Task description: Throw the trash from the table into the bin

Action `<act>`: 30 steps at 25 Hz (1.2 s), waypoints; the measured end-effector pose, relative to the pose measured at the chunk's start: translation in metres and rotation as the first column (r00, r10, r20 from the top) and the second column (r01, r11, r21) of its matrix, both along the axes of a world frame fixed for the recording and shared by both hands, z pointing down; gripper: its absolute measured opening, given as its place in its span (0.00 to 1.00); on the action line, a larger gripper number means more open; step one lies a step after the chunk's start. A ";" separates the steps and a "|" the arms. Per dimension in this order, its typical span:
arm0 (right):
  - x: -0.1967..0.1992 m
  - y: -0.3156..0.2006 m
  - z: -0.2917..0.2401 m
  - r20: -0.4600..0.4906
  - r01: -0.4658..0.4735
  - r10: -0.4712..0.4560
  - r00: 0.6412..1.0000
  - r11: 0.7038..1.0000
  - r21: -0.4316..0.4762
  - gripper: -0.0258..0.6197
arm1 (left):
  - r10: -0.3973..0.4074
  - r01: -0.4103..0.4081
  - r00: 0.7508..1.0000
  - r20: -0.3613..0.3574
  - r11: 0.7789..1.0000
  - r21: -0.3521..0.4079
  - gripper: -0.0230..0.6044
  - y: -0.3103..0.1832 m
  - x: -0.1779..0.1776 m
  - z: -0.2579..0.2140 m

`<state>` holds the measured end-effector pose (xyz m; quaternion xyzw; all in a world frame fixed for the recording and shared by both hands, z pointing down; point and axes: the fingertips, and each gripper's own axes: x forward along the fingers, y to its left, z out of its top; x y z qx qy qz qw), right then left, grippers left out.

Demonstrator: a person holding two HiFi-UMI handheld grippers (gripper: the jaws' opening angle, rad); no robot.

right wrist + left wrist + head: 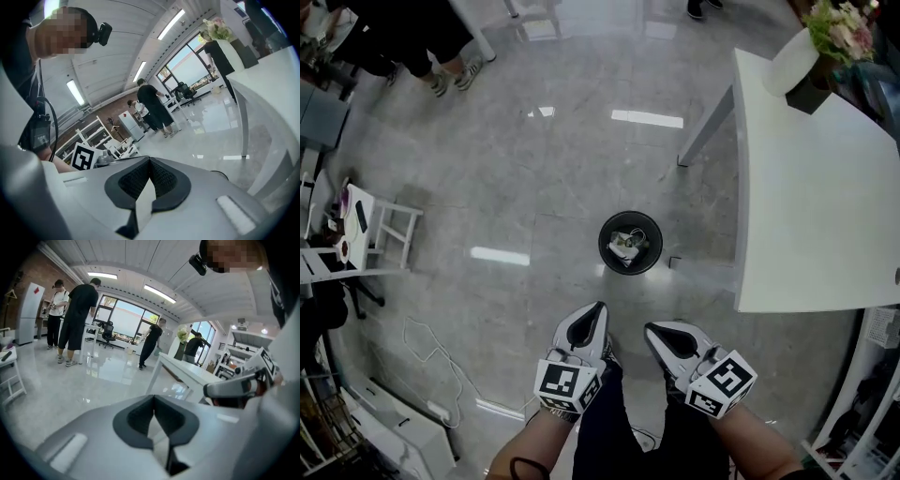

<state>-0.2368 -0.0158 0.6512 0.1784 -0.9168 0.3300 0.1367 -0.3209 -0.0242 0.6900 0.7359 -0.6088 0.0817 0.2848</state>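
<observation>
A black round bin (604, 243) stands on the grey floor just left of the white table (806, 206), and crumpled pale trash (627, 246) lies inside it. Both grippers hang in front of my body, short of the bin and apart from it. My left gripper (600, 307) is shut with nothing between its dark pads (140, 418). My right gripper (649, 328) is likewise shut and empty, its pads (161, 180) meeting at the tips. The part of the table top in the head view is bare except for a flower pot (806, 61) at its far corner.
People stand at the far left (441, 47) and further back in the room (75, 319). A small white side table (380, 230) and shelving sit at the left. A cable (431, 356) trails on the floor. White racks (867, 403) stand at the lower right.
</observation>
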 end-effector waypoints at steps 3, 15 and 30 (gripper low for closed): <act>-0.001 -0.005 -0.034 0.002 0.000 0.000 1.000 0.999 0.037 0.04 | 0.016 -0.016 1.000 -0.003 1.000 0.022 0.05 0.001 0.003 -0.042; 0.011 0.010 -0.138 0.074 0.009 -0.018 0.997 0.993 0.117 0.04 | 0.062 -0.061 0.998 -0.011 0.995 0.076 0.05 0.024 0.035 -0.171; 0.086 0.049 -0.243 0.129 -0.085 0.054 0.990 0.967 0.242 0.04 | 0.250 -0.235 0.965 -0.075 0.958 0.165 0.05 0.070 0.110 -0.262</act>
